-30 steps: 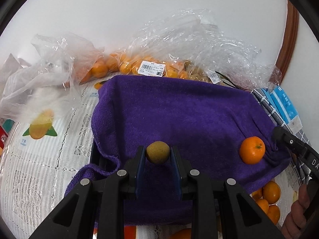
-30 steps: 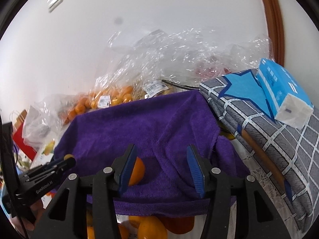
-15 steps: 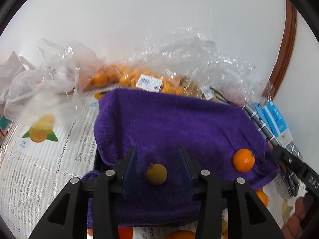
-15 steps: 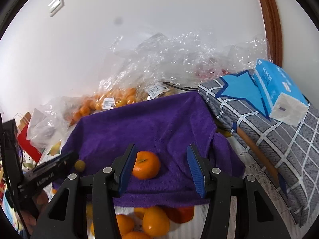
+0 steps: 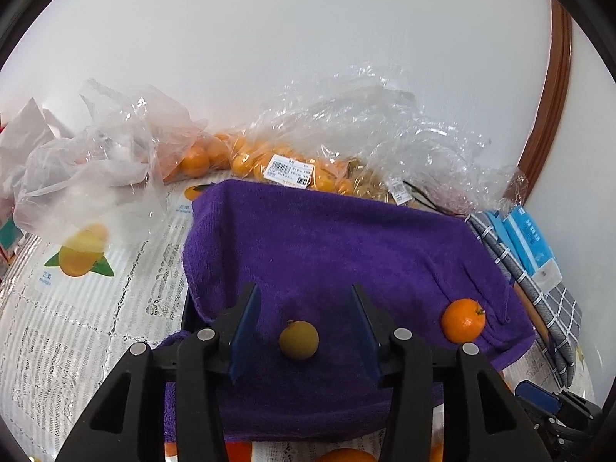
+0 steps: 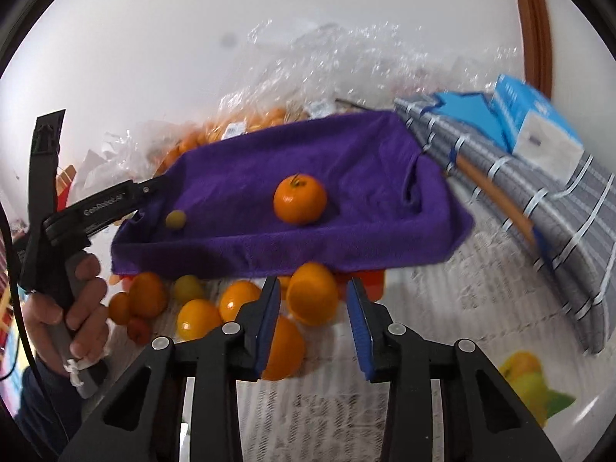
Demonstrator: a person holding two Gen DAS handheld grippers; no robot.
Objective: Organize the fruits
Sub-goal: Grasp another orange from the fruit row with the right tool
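Note:
A purple towel [image 5: 327,254] covers a raised tray. On it lie a small yellow-green fruit [image 5: 298,339] and an orange mandarin [image 5: 463,320]. My left gripper [image 5: 304,331] is open, its jaws on either side of the yellow-green fruit without touching it. In the right wrist view the mandarin [image 6: 300,199] and the small fruit [image 6: 176,218] lie on the towel [image 6: 346,161]. My right gripper [image 6: 312,315] is open and empty, low in front of the towel, above a pile of loose oranges [image 6: 312,298] on the table.
Clear plastic bags [image 5: 346,142] with many small oranges lie behind the towel by the white wall. An empty crumpled bag [image 5: 92,161] sits at the left. A grey checked cloth [image 6: 519,177] with a blue tissue pack [image 6: 535,123] lies at the right. A lace tablecloth [image 5: 77,327] covers the table.
My left gripper opened and let go of the yellow-green fruit, which now rests on the towel. My right gripper pulled back from the mandarin and dropped over the loose oranges.

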